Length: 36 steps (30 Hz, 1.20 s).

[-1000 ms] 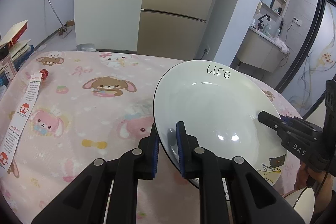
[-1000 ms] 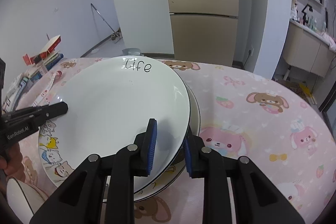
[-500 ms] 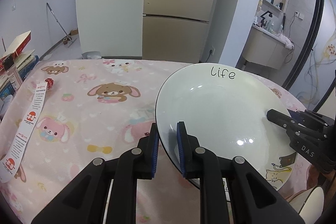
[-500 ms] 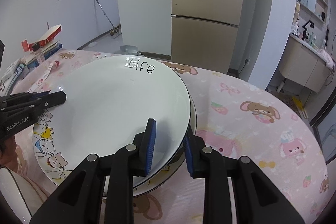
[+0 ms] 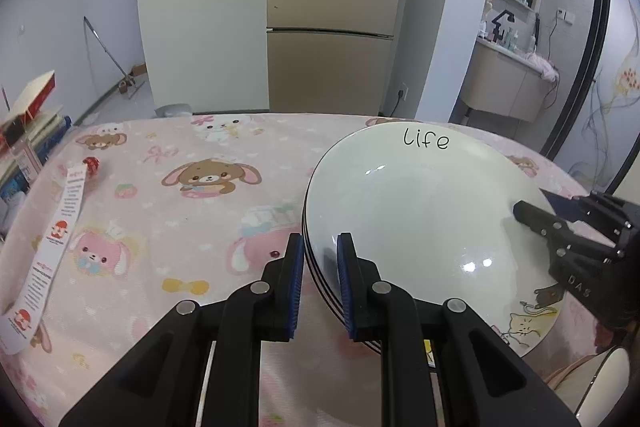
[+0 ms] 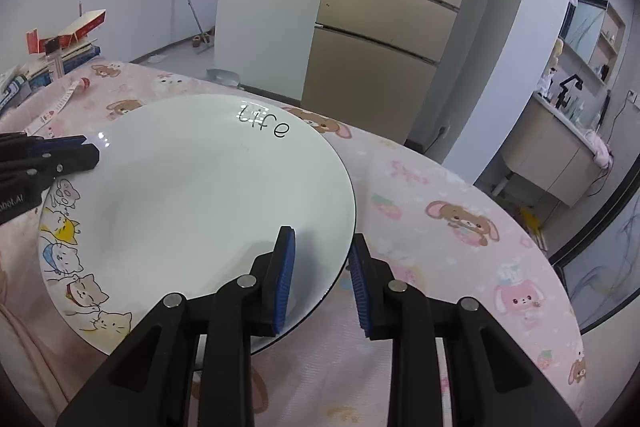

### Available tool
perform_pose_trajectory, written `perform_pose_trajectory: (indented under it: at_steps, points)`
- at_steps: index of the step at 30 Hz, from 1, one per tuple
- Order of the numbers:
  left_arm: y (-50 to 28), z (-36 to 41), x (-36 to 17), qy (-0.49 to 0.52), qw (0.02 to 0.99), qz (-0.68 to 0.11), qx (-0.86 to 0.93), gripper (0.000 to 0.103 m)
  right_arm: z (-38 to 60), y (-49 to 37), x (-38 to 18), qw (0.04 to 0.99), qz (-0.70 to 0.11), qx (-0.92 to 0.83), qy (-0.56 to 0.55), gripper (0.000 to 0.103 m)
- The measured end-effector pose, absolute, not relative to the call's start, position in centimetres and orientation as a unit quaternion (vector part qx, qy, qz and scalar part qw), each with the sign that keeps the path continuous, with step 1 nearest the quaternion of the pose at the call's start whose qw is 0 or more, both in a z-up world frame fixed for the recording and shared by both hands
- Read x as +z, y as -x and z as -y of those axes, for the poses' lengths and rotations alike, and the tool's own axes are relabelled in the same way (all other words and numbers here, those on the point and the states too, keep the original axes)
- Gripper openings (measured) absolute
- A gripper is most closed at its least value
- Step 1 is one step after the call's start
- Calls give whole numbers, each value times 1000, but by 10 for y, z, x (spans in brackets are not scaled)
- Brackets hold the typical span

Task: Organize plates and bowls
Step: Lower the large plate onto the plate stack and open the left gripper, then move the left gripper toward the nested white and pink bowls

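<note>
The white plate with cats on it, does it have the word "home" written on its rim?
No, the white plate carries the handwritten word "life" on its far rim in the right wrist view.

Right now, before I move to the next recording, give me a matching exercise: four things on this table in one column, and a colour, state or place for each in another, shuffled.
Things:
1. top plate
2. paper strip
3. red-and-white box
4. tablecloth

Descriptions:
A. pink, printed with cartoon animals
B. perched on a pile of books
C. white, lettered "life"
D. long and narrow, lying flat

Pairs: 1-C, 2-D, 3-B, 4-A
</note>
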<state>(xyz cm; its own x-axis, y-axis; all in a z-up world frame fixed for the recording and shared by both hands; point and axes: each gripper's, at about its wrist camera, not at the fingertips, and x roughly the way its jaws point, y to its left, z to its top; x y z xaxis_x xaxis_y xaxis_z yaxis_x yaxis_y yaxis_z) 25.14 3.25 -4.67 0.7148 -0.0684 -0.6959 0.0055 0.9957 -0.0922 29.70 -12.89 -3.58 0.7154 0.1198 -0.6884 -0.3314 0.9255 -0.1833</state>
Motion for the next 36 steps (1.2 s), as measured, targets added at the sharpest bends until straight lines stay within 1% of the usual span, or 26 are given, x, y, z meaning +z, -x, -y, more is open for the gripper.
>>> perform_pose_trajectory:
  at_steps: [2,3,4,5,7,9,10,11,12,13,17,19,22,25,32,36]
  points:
    - [-251,-34,-46,52,924,-379,-21,18,130,-296,-35,916,-354,122,149,28]
    - [-251,-35,-46,56,923,-380,-22,18,128,-294,-35,916,-351,118,155,31]
    - [-251,-36,-45,56,923,-379,-20,18,128,-293,-34,916,-349,114,162,38]
    - [-250,-36,-44,56,925,-376,-17,18,127,-292,-34,916,-347,111,166,43]
    - [-248,-39,-40,60,928,-367,-13,18,127,-290,-33,918,-343,115,164,63]
    - [-246,-42,-36,65,932,-357,-13,19,127,-289,-31,920,-337,112,164,69]
    - [-246,-42,-34,67,933,-353,-13,25,128,-289,-29,921,-336,116,161,69]
    - [-245,-43,-32,70,934,-349,-15,34,129,-289,-28,921,-336,121,153,69]
    - [-244,-44,-31,72,935,-347,-16,69,131,-290,-27,922,-336,125,144,70]
    - [-243,-44,-30,76,936,-343,-16,103,133,-290,-26,923,-336,128,135,73]
    - [-237,-46,-20,77,947,-312,2,103,144,-289,-19,933,-319,136,93,83]
    - [-236,-46,-18,71,949,-306,7,103,149,-288,-16,939,-307,136,77,95]
    - [-236,-45,-17,67,949,-308,3,103,153,-289,-13,942,-298,146,55,102]
    - [-234,-42,-13,58,952,-301,2,103,154,-287,-9,947,-284,145,47,102]
    - [-224,-42,5,56,960,-275,0,103,158,-274,13,965,-221,132,37,102]
    - [-215,-42,25,54,966,-252,-1,103,159,-268,34,971,-197,135,28,102]
